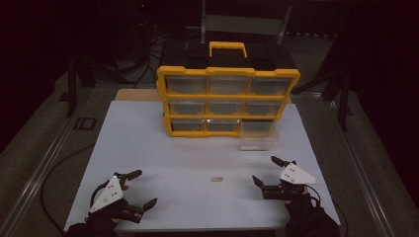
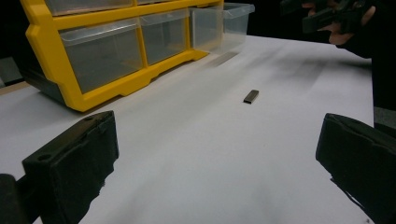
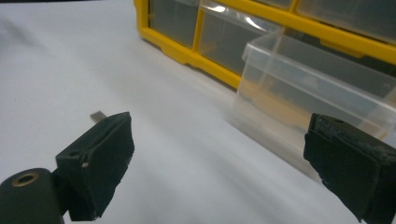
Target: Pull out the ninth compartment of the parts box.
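A yellow organizer (image 1: pixel 228 70) with clear drawers stands at the far middle of the white table (image 1: pixel 163 153). Its bottom-right clear drawer (image 1: pixel 258 136) is pulled out onto the table. A small flat metal piece (image 1: pixel 216 179) lies on the near middle of the table, between my two grippers. My left gripper (image 1: pixel 143 187) is open at the near left. My right gripper (image 1: pixel 265 170) is open at the near right. The left gripper view has the piece (image 2: pixel 251 96) ahead between wide jaws. In the right gripper view the piece (image 3: pixel 97 115) peeks from behind one jaw, and the drawer (image 3: pixel 317 88) is close ahead.
The organizer has a yellow carry handle (image 1: pixel 228 48) on top. A cable (image 1: pixel 54 173) trails off the table's left side beside a metal rail (image 1: pixel 42 163). The surroundings are dark. The other hand and its gripper (image 2: pixel 327 16) appear far off in the left gripper view.
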### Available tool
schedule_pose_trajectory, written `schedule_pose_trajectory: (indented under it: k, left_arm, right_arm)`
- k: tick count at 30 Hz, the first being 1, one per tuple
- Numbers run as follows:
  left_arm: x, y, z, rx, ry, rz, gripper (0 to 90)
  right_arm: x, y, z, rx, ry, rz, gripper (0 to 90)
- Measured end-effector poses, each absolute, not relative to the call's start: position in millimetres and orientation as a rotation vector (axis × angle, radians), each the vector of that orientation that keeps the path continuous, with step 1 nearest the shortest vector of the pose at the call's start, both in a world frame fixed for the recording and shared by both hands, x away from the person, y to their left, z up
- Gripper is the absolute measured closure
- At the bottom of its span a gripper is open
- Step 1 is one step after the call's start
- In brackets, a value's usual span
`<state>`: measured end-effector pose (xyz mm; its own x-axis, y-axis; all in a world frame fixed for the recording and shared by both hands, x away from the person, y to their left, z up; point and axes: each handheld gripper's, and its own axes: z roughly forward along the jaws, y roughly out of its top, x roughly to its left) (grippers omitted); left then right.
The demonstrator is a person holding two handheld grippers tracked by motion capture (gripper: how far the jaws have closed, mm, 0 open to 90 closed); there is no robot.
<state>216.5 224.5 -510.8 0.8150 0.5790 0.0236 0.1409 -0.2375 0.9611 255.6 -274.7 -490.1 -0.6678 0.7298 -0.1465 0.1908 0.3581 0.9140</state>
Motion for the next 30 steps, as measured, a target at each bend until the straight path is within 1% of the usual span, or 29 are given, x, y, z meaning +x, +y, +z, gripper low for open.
schedule_pose_trajectory:
  k: [16,30]
  left_arm:
    - [217,224,-511,1.793,0.554,0.450,0.0]
    - [217,224,-511,1.793,0.553,0.447,0.0]
  right_arm:
    - [247,-289,-501,0.862,2.114,1.257,8.1]
    - [248,-283,-505,0.826,2.115,1.255,8.1]
